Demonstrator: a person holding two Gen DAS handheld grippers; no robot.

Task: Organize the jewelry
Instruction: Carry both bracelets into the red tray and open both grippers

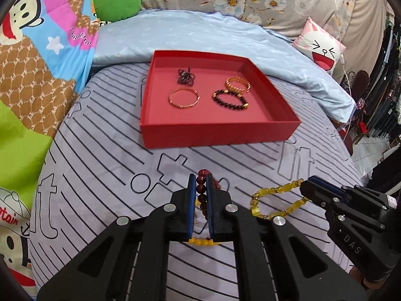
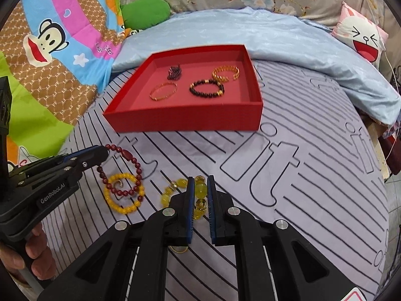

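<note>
Red bead bracelet [image 2: 130, 173] (overlapping yellow bracelet [image 2: 124, 192]) pinched in left hand-held gripper [image 1: 200, 195], near red tray [image 1: 218, 133].

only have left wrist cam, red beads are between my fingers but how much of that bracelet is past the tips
Observer: Nearly the whole loop. The dark red bead bracelet dangles from the left gripper, pinched at one end.
Operator: whats under it
Observer: A yellow bead bracelet lying on the striped sheet, with a small gold piece inside its ring.
Operator: and the other side
Observer: The right gripper is shut on the large beads of an amber bead bracelet; the rest trails off to the left in the right wrist view.
</note>
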